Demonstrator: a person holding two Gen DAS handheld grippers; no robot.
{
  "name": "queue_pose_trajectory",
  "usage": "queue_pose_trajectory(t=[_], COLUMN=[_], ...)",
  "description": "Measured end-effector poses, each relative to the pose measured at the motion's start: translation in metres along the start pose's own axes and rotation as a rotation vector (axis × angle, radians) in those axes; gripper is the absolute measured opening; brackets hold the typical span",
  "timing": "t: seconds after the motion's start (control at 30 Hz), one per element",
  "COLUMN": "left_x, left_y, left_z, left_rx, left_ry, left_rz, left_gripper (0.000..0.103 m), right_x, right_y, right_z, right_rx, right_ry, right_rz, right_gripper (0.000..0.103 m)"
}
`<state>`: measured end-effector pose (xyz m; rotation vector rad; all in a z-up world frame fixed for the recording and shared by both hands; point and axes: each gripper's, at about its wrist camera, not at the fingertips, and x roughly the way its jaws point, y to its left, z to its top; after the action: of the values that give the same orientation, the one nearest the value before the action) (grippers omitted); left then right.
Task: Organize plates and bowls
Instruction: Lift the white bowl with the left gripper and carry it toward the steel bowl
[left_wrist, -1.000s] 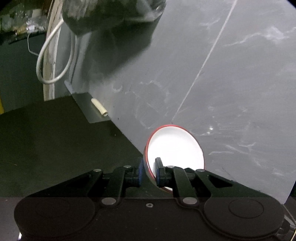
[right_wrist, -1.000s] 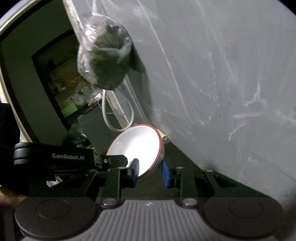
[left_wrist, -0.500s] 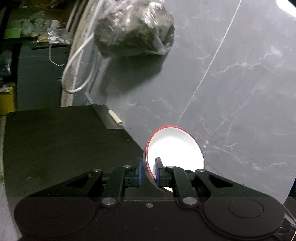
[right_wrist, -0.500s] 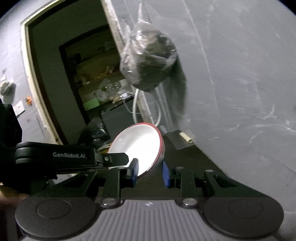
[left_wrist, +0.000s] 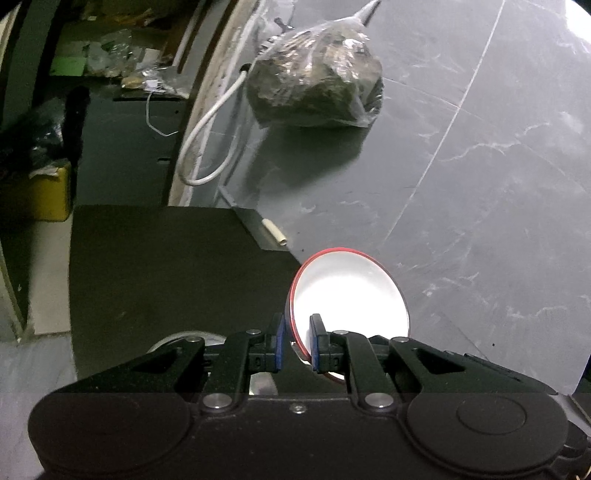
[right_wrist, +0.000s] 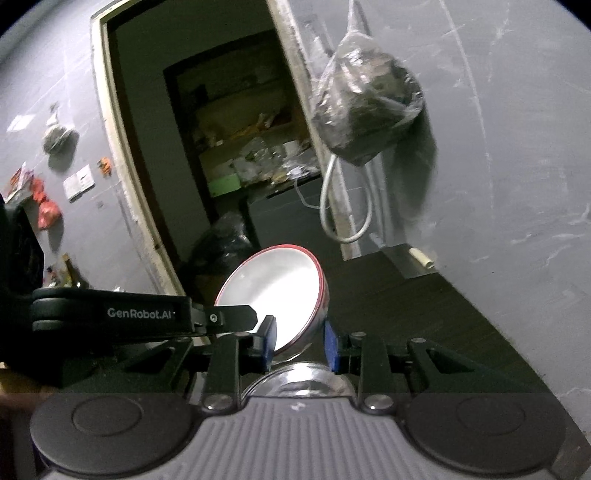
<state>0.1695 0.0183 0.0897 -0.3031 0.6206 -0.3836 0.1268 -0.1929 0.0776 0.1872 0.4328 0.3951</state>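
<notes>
The left gripper (left_wrist: 295, 341) is clamped on the rim of a white bowl with a red rim (left_wrist: 349, 295), one blue pad inside the bowl and one against its outer wall. The bowl is held on edge, tilted, its white inside facing toward three o'clock in the left wrist view. From the right wrist view the same bowl (right_wrist: 277, 295) sits at the centre, above and between the blue pads of the right gripper (right_wrist: 299, 345), whose jaws stand apart with a clear gap on the three o'clock side; the left gripper's black arm reaches in from nine o'clock to the bowl's lower edge. Below the right gripper's fingers, at six o'clock, a shiny steel dish (right_wrist: 299, 380) shows partly hidden by the gripper body.

Beyond the bowl lies a dark countertop (left_wrist: 166, 266) meeting a grey marbled wall (left_wrist: 480, 184). Toward twelve o'clock a clear plastic bag of dark contents (left_wrist: 314, 88) hangs on the wall, a looped white cable (left_wrist: 210, 147) beside it at eleven o'clock. Farther left is a doorway (right_wrist: 207, 147) into a cluttered room.
</notes>
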Motion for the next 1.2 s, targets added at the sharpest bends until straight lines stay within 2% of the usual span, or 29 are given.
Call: queue_pose_trajectory(t=[0.57,1.2], left_x=[-0.024,-0.014], left_y=[0.035,0.056], left_z=[-0.049,-0.101], left_rx=[-0.101,-0.206], left_ry=[0.085,0.235], left_rz=[0.045,0.103], left_gripper=[0.014,0.014], right_x=[0.004,0.02], right_y=[0.022,0.019], right_z=[-0.03,-0.071], right_rx=[-0.059,-0.065], right_ry=[0.189,0.437], right_rz=[0.087,0.134], right_gripper=[0.031,0.031])
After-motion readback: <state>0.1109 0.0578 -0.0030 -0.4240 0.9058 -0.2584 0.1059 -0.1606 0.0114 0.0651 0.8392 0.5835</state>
